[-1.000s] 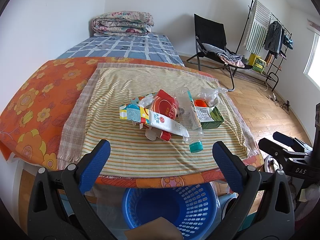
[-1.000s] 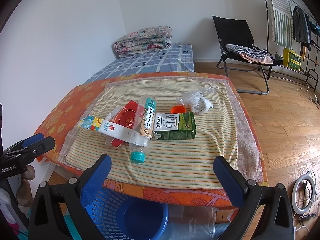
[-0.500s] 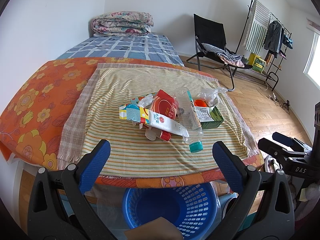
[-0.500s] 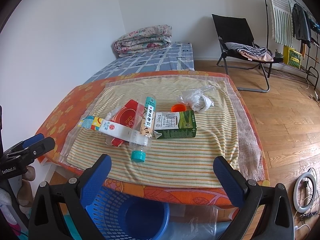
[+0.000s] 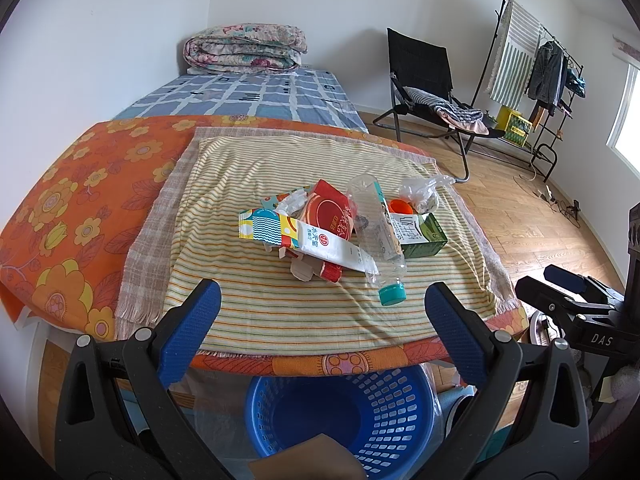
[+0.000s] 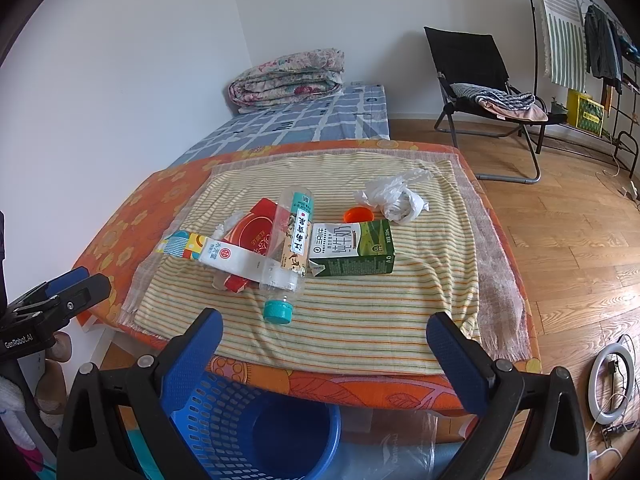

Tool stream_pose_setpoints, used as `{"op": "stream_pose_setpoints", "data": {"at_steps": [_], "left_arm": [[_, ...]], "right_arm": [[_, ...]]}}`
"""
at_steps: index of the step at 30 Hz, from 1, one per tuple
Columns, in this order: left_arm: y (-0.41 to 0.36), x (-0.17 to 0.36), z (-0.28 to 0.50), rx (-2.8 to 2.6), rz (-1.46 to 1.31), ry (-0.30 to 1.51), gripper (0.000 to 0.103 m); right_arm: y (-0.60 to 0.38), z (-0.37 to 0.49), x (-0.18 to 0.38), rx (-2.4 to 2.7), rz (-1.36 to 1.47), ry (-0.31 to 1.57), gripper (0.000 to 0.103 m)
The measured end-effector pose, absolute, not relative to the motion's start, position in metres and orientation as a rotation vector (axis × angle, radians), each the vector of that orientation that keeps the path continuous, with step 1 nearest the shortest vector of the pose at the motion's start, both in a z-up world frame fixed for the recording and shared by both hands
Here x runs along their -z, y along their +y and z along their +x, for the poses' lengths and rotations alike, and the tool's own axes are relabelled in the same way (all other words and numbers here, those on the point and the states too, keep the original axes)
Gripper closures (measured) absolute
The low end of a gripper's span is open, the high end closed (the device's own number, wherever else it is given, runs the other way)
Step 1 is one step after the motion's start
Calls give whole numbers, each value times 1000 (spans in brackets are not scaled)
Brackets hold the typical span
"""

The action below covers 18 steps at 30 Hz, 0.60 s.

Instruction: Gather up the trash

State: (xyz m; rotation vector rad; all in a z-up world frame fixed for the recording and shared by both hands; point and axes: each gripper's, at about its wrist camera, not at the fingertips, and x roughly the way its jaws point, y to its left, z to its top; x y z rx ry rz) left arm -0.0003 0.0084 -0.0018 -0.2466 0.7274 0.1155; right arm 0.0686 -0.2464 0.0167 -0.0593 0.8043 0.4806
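Trash lies in a heap on the striped cloth (image 5: 280, 308) (image 6: 360, 320). A clear bottle (image 5: 376, 232) (image 6: 290, 256) with a teal cap (image 6: 277, 312) rests on a flattened white and colourful carton (image 5: 304, 240) (image 6: 224, 254). Beside it lie a green milk carton (image 5: 420, 234) (image 6: 352, 248), a red wrapper (image 5: 328, 212) (image 6: 256, 232), an orange cap (image 6: 359, 214) and a crumpled plastic bag (image 5: 420, 192) (image 6: 396, 198). A blue basket (image 5: 340, 408) (image 6: 256, 432) stands under the table's near edge. My left gripper (image 5: 320, 324) and right gripper (image 6: 324, 340) hang open and hold nothing, short of the heap.
The table carries an orange flowered cover (image 5: 80, 200). Behind it is a bed with a folded quilt (image 5: 244, 48). A black folding chair (image 6: 480, 92) and a clothes rack (image 5: 532, 72) stand on the wooden floor at right. A ring light (image 6: 612, 384) lies on the floor.
The right wrist view has risen and pulled back slightly, so the heap sits a little lower in frame. The left view is unchanged. Both grippers stay open.
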Motion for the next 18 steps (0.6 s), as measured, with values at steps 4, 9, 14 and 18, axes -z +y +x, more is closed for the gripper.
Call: {"op": "stream_pose_setpoints", "data": {"at_steps": [4,9,14,18], "left_arm": [[8,2,-1,-115,-245,728,0],[8,2,-1,-115,-245,727,0],[7,3,-1,-115,-245,727,0],[7,2,-1,-118,-243,728,0]], "right_arm": [[-244,67,-15,-482,-58,808,0],[-242,66,-14,-483,-55,812,0],[-243,67,-14,-484,-55,813,0],[-240,65,-13,-489,-49,819,0]]}}
